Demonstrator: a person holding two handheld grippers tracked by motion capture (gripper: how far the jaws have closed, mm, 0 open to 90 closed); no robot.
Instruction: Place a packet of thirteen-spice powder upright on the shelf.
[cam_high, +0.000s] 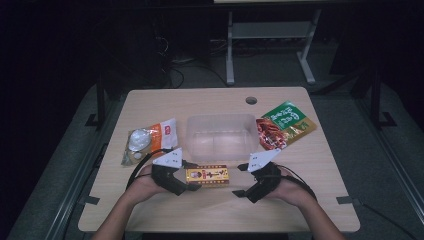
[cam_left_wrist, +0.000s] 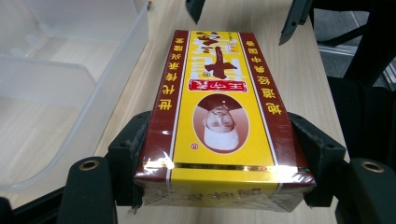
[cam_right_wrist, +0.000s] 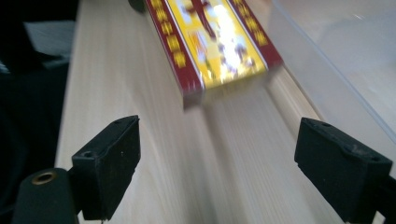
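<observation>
Cellophane-wrapped red-and-yellow box lies flat before the clear plastic tub, its near end clamped by the left gripper; right gripper gapes empty beside the box's blurred far end.

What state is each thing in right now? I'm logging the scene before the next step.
yellow and red box: lying flat on the table, clamped at one end, still wrapped.
left gripper: shut on the box's sides.
right gripper: open, nothing between its jaws, just short of the box's other end.
clear plastic container: lidless, nothing in it.
white and orange pouch: lying flat.
green and red packet: lying flat.
</observation>
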